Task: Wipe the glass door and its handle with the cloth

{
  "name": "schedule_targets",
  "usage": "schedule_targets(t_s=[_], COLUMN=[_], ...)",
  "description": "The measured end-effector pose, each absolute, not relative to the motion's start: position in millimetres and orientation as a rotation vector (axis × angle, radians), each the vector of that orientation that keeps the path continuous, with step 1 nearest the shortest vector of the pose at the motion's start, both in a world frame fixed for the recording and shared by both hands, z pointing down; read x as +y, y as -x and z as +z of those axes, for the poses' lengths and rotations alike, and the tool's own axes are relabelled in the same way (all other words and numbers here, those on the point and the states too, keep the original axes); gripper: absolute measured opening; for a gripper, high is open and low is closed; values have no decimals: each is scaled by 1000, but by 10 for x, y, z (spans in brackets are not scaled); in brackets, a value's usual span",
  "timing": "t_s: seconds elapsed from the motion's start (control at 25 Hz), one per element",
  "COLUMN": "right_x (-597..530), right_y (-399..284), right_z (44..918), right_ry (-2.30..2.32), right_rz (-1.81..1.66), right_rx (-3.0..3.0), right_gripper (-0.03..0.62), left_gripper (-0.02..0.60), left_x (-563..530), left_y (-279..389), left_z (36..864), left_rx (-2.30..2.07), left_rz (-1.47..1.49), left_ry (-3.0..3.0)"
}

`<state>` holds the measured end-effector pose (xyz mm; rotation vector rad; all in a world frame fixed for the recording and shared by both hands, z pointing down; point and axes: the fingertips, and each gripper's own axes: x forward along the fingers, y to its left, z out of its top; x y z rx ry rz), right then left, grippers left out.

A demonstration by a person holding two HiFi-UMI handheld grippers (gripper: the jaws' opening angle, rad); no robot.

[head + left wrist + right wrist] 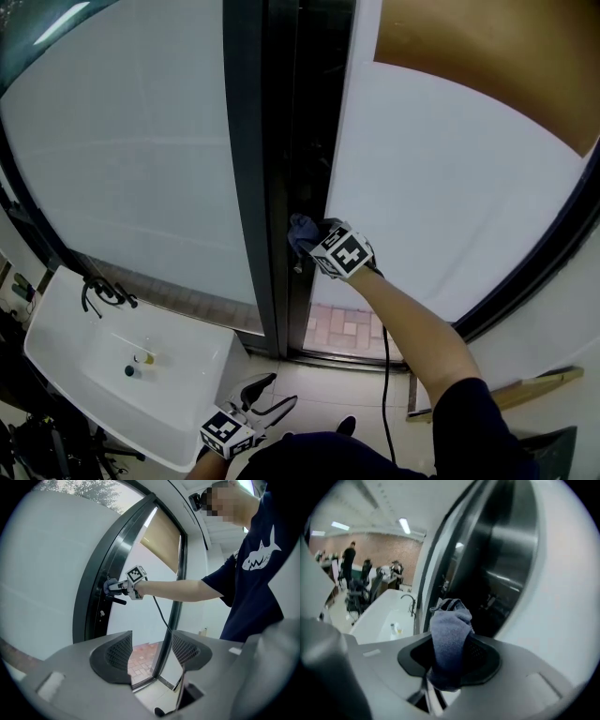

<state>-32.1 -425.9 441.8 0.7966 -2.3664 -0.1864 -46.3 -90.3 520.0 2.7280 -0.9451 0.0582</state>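
Note:
A blue cloth (301,231) is bunched in my right gripper (313,240), which is shut on it and presses it against the dark edge of the glass door's frame (274,169) at mid height. In the right gripper view the cloth (450,630) sticks up between the jaws, in front of the dark frame (487,573). From the left gripper view, the right gripper (117,587) sits just above the black lever handle (118,601). My left gripper (272,394) hangs low beside the sink, open and holding nothing (150,656).
A white sink (66,361) with a black tap (99,293) stands at the lower left. A black cable (384,352) trails from the right gripper. Brick paving (349,328) shows through the door gap. A wooden strip (539,385) lies at the lower right.

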Motion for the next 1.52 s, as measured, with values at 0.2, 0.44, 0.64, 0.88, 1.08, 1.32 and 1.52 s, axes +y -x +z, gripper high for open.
schedule_targets(t_s=[0.2, 0.44, 0.64, 0.88, 1.08, 1.32, 1.52], right_x=[-4158, -4105, -4021, -3953, -3907, -3867, -3859], right_y=[294, 302, 211, -71, -373, -687, -891], right_z=[4624, 4674, 4716, 4755, 4785, 4820, 4786], right_ry=[-708, -676, -615, -596, -600, -614, -625], right_rz=[164, 43, -63, -74, -58, -125, -176], right_rx=[-2404, -2309, -2226, -2189, -2159, -2058, -2030], right_gripper=[140, 140, 140, 140, 140, 140, 140], left_gripper=[261, 261, 261, 261, 261, 261, 261], left_x=[-902, -898, -899, -911, -903, -911, -905], left_y=[441, 391, 382, 340, 265, 227, 310], left_z=[5215, 5170, 5157, 5146, 5231, 5184, 5202], left_rx=[-946, -935, -940, -931, -904, -894, -922], left_rz=[58, 58, 62, 51, 68, 61, 59], left_ry=[-2739, -2746, -2735, -2734, -2756, -2772, -2758])
